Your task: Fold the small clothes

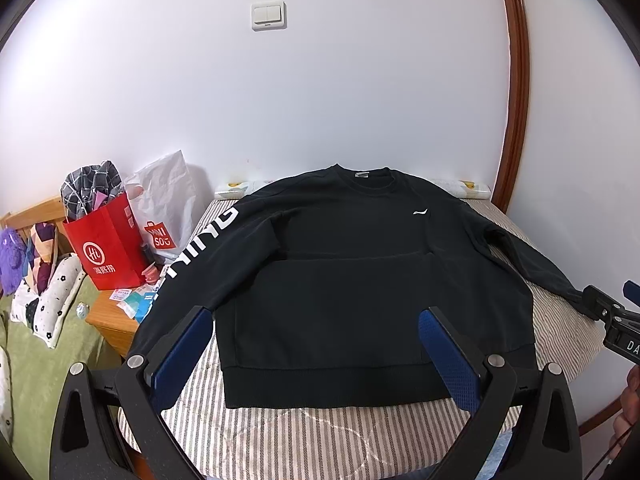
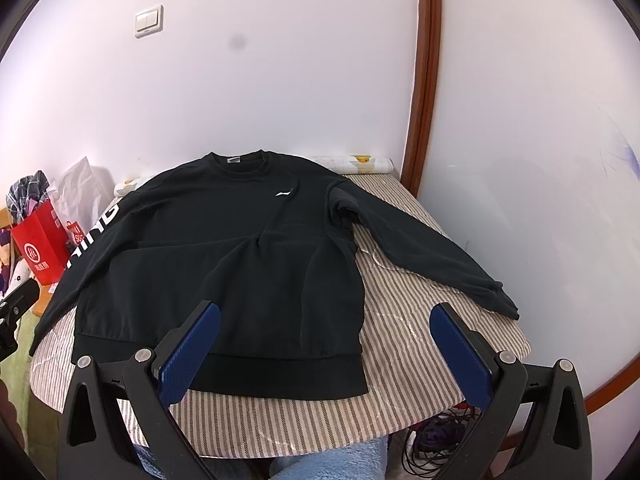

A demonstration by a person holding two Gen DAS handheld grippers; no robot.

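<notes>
A black sweatshirt [image 1: 340, 280] lies flat, front up, on a striped table cover [image 1: 320, 432], collar toward the wall, both sleeves spread out. It also shows in the right wrist view [image 2: 224, 264]. Its left sleeve carries white letters [image 1: 204, 240]; its right sleeve [image 2: 420, 248] lies across the cover. My left gripper [image 1: 316, 320] is open and empty above the hem. My right gripper [image 2: 326, 316] is open and empty above the hem's right corner; it also shows at the edge of the left wrist view [image 1: 608, 304].
A red paper bag [image 1: 108, 244] and a white bag [image 1: 164, 204] stand on a wooden nightstand [image 1: 112, 320] at the left. A bed with pillows [image 1: 48, 300] lies further left. A wooden door frame [image 2: 424, 80] rises at the right. Cables [image 2: 436, 440] lie below the table.
</notes>
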